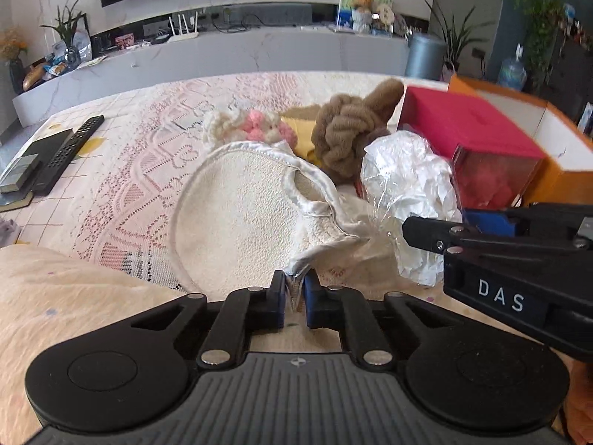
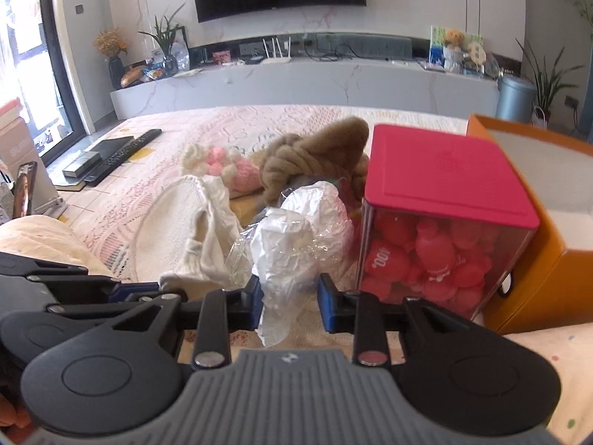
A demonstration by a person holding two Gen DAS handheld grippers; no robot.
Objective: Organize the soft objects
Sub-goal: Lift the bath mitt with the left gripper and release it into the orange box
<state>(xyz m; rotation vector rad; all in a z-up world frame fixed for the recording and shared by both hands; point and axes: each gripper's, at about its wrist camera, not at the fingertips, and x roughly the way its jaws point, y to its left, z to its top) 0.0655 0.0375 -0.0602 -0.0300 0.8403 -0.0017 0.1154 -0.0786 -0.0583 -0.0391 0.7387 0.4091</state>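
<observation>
Over on the left we've got two remote controls point(image 1: 70, 148) lying on the lace tablecloth point(image 1: 129, 185). Our left gripper point(image 1: 295, 296) has its jaws pinched narrow on the satin edge of the cream cloth pouch point(image 1: 244, 215), which spreads flat on the cloth just ahead. Behind it sit a pink-and-cream knitted toy point(image 1: 252, 128) and a brown braided plush point(image 1: 348, 129), touching each other. Moving right, our right gripper point(image 2: 291, 306) stands part open, the crinkled clear-wrapped white bundle point(image 2: 292, 233) sitting between its fingers; we cannot tell whether the pads press it. Just right of the bundle, the clear box with a red lid point(image 2: 441, 178) is packed with red soft shapes. Beside it, touching, the orange box point(image 2: 537, 278) stands open, its white inside showing.
</observation>
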